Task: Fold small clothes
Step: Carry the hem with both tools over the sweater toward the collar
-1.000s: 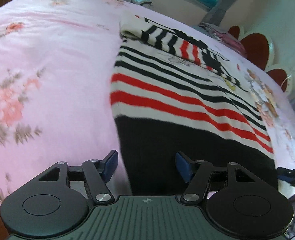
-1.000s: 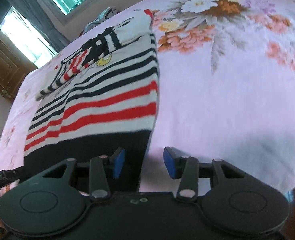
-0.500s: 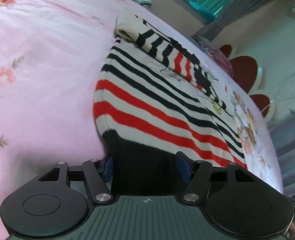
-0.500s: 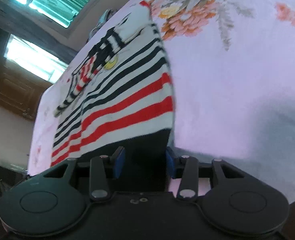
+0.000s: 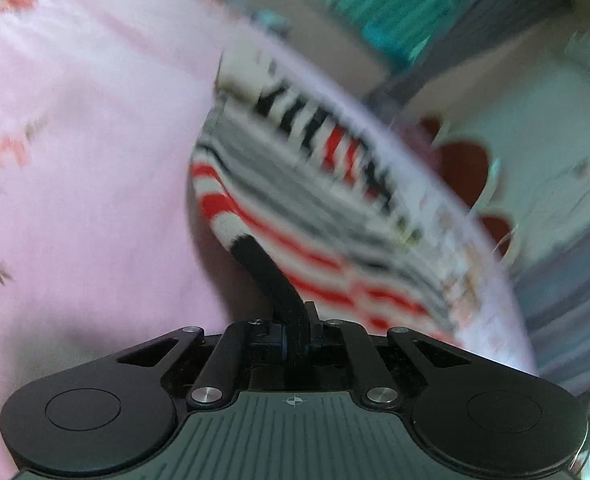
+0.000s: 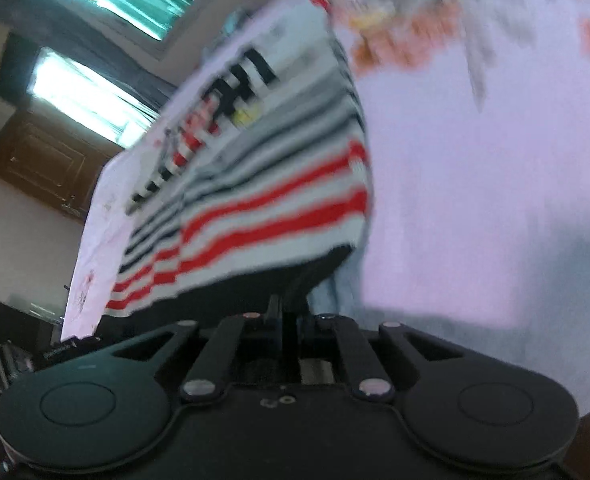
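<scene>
A small striped sweater [image 5: 295, 216], white with black and red stripes and a black hem, lies on the pink floral bedsheet [image 5: 87, 152]. My left gripper [image 5: 295, 336] is shut on the black hem at the sweater's left corner and holds it lifted off the sheet. In the right wrist view the sweater [image 6: 263, 200] rises toward the camera; my right gripper [image 6: 291, 324] is shut on the black hem at its right corner. Both views are blurred by motion.
The pink sheet [image 6: 475, 200] spreads wide on both sides of the sweater. A headboard with red panels [image 5: 463, 168] stands past the bed's far side. Windows [image 6: 95, 80] and a wooden door [image 6: 43, 160] lie beyond.
Both grippers moved onto the black hem, closed on its two corners, and are lifting it off the sheet. The near part of the sweater now curls upward.
</scene>
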`<action>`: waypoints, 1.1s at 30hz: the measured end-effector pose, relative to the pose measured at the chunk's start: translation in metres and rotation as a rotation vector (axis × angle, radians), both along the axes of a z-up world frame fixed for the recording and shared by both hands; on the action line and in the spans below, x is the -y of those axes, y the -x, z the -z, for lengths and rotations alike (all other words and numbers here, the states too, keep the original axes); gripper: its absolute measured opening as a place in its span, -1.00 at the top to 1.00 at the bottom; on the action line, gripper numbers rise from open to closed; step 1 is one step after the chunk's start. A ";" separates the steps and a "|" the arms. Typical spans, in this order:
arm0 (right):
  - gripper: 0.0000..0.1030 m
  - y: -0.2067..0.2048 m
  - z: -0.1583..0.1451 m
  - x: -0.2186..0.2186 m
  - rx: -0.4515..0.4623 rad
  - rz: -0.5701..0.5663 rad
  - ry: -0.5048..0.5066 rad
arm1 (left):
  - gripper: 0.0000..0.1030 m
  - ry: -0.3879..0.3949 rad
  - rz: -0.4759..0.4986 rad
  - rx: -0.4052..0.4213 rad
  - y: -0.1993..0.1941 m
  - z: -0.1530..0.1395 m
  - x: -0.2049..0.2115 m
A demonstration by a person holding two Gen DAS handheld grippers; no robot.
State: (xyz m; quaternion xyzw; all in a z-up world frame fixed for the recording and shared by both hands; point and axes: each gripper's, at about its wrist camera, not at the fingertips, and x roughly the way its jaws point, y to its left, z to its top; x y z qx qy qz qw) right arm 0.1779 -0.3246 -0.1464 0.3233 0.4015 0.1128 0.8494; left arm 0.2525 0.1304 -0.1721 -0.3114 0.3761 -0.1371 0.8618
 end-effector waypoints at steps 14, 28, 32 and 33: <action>0.89 -0.035 -0.031 0.010 0.085 -0.021 0.036 | 0.88 -0.012 -0.108 0.013 -0.009 -0.018 -0.005; 0.88 -0.248 -0.097 0.033 0.137 0.107 0.042 | 0.88 -0.003 -0.058 0.117 -0.246 -0.081 0.006; 0.88 -0.311 -0.075 0.035 0.042 0.129 0.053 | 0.88 -0.048 -0.032 0.032 -0.314 -0.057 0.017; 0.88 -0.320 -0.068 0.035 0.022 0.136 0.045 | 0.88 -0.058 -0.029 0.010 -0.330 -0.050 0.018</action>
